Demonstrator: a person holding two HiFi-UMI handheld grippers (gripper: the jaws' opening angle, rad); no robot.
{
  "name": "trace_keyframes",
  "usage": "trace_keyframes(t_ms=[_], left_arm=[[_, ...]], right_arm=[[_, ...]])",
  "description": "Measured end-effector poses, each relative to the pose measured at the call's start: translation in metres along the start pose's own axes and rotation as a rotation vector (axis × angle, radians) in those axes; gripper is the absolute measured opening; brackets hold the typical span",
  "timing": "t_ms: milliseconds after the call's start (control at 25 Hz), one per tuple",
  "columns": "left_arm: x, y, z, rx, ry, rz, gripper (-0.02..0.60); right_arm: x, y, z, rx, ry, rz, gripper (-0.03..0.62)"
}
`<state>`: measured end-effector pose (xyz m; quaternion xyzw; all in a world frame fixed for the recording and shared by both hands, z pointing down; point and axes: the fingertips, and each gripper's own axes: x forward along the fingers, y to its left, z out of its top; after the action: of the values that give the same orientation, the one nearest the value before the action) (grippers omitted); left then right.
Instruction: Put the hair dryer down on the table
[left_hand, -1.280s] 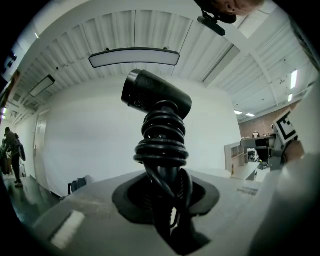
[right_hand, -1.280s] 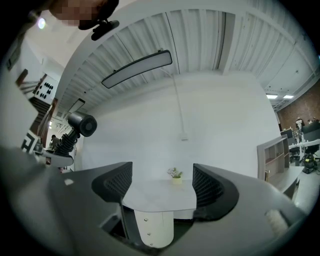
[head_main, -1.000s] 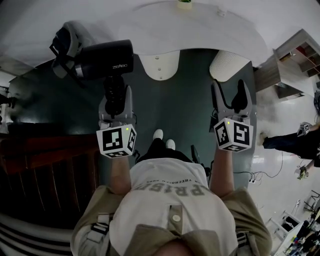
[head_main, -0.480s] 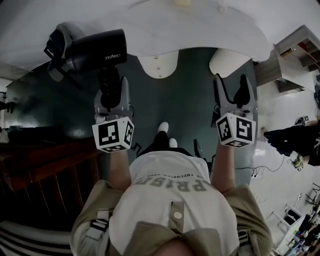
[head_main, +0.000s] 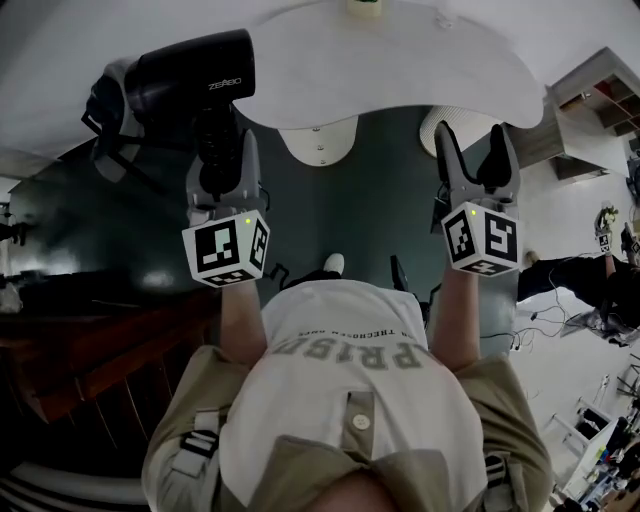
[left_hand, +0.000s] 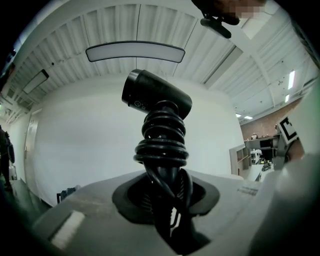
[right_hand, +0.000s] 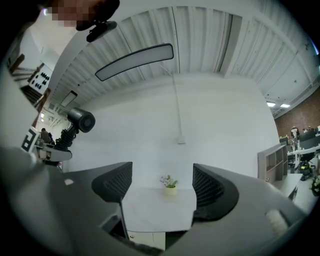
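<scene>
At upper left, the left gripper (head_main: 222, 152), clamping the dryer (head_main: 195, 85), has neared the table (head_main: 420, 70); right gripper (head_main: 477, 150) wide, empty.

Hair dryer (head_main: 195, 75), upper left: black plastic, slight sheen; cord (left_hand: 162, 145) glossy, probably rubber. Table (head_main: 420, 70), top centre: white, smooth, matt. Right gripper (right_hand: 162, 182) pads (right_hand: 120, 182): black, cross-ribbed.

In my left gripper view the hair dryer (left_hand: 156, 95) handle and its coiled cord (left_hand: 162, 142) cover the inner faces of the 2 jaws of my left gripper (left_hand: 167, 200), so the contact itself is hidden. In the head view the bench (head_main: 420, 70) runs off the top edge, cutting off a small pot (head_main: 366, 6). The dryer's white print is too small to read.
</scene>
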<state>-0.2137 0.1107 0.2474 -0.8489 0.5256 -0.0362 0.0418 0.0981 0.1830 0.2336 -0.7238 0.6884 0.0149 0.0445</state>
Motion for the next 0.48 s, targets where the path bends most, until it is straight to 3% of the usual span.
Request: trace_keyframes(t_ms=[280, 480], left_arm=[[0.027, 0.022, -0.008, -0.041, -0.008, -0.013, 0.121], [0.037, 0.018, -0.024, -0.063, 0.015, -0.029, 0.121]], right_arm=[[0.029, 0.010, 0.005, -0.035, -0.008, -0.015, 0.367], [0.031, 0.006, -0.010, -0.050, 0.044, -0.030, 0.368]])
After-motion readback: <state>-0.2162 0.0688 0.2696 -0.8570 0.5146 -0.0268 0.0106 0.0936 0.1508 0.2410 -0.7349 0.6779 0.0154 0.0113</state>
